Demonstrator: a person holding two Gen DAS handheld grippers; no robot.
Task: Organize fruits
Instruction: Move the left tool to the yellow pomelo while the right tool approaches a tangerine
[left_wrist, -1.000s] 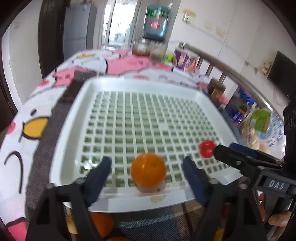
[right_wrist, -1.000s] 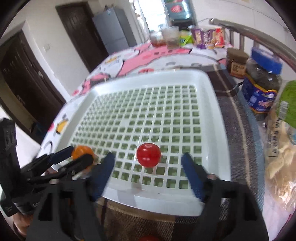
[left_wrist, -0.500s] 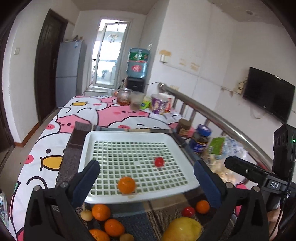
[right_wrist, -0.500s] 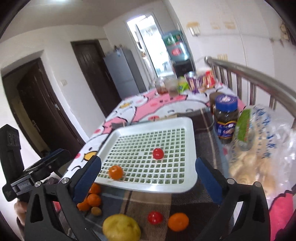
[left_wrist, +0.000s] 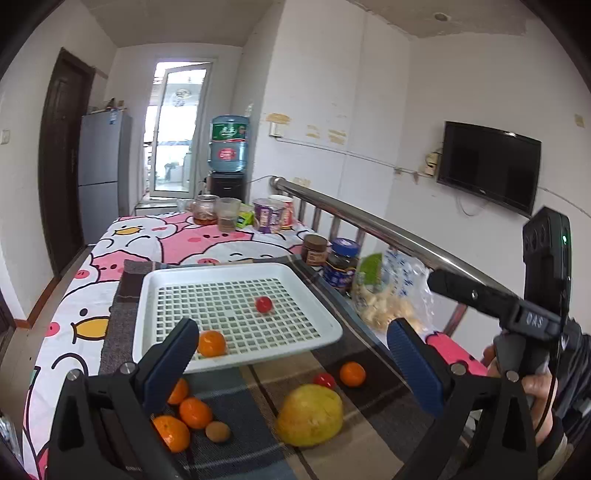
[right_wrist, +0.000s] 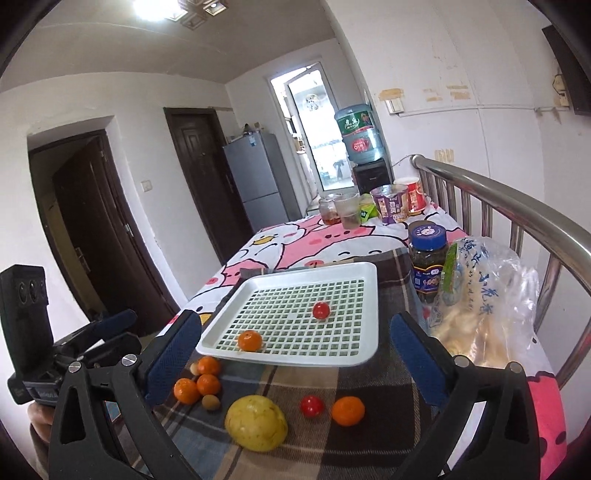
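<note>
Tablecloth fruit partly hides behind the spread, empty left gripper (left_wrist: 288, 373) and right gripper (right_wrist: 295, 365).

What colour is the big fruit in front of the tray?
Yellow, with a few brownish blemishes. The big fruit shows best in the right wrist view.

A long table carries a pink cartoon-print tablecloth (right_wrist: 295, 240) and, at its near end, a brown plaid cloth (right_wrist: 369, 424). On the plaid cloth rest a white slotted plastic tray (right_wrist: 369, 295), a large yellow fruit (right_wrist: 256, 422), a small red tomato (right_wrist: 312, 405) and loose small oranges (right_wrist: 199, 384).
</note>
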